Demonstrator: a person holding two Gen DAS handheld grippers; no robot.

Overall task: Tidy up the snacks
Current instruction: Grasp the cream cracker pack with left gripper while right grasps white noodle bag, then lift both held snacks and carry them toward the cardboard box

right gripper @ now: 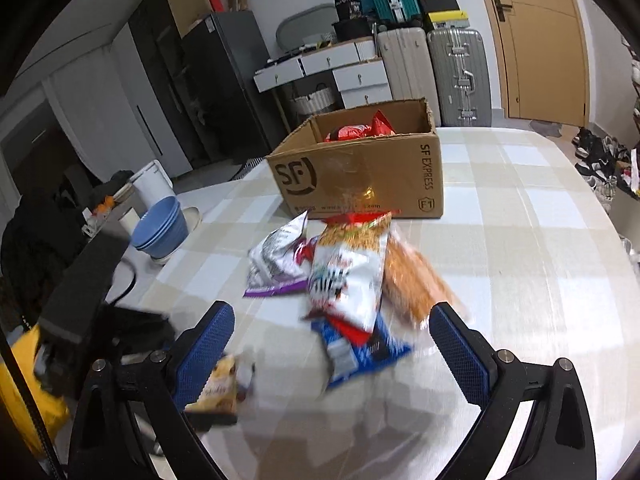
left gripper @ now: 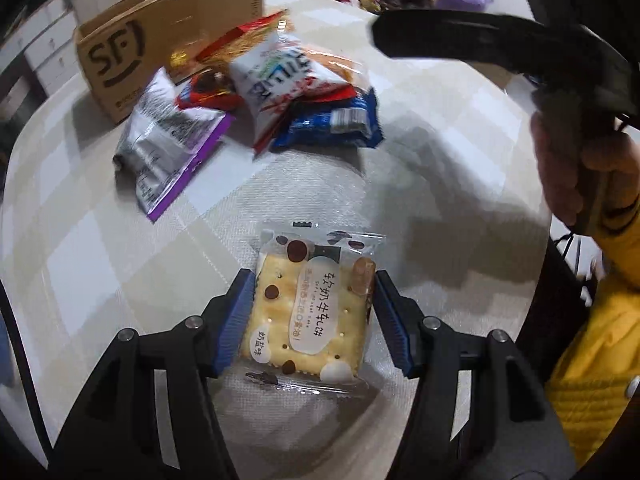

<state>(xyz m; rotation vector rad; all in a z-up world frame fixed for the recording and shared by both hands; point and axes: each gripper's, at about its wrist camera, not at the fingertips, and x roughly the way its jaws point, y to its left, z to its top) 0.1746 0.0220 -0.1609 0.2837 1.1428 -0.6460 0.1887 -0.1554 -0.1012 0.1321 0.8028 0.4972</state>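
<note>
My left gripper is shut on a clear-wrapped cracker packet, its blue pads pressing both sides, just above the checked tablecloth. The packet also shows low left in the right wrist view. My right gripper is open and empty, hovering over a heap of snack bags: a white bag, a blue packet, a silver-purple bag and an orange bag. The same heap lies ahead in the left wrist view. A brown SF cardboard box behind the heap holds red packets.
Stacked blue bowls and a white kettle stand at the table's left edge. The right gripper's black body and a hand in a yellow sleeve cross the upper right of the left wrist view. Suitcases and cabinets stand beyond the table.
</note>
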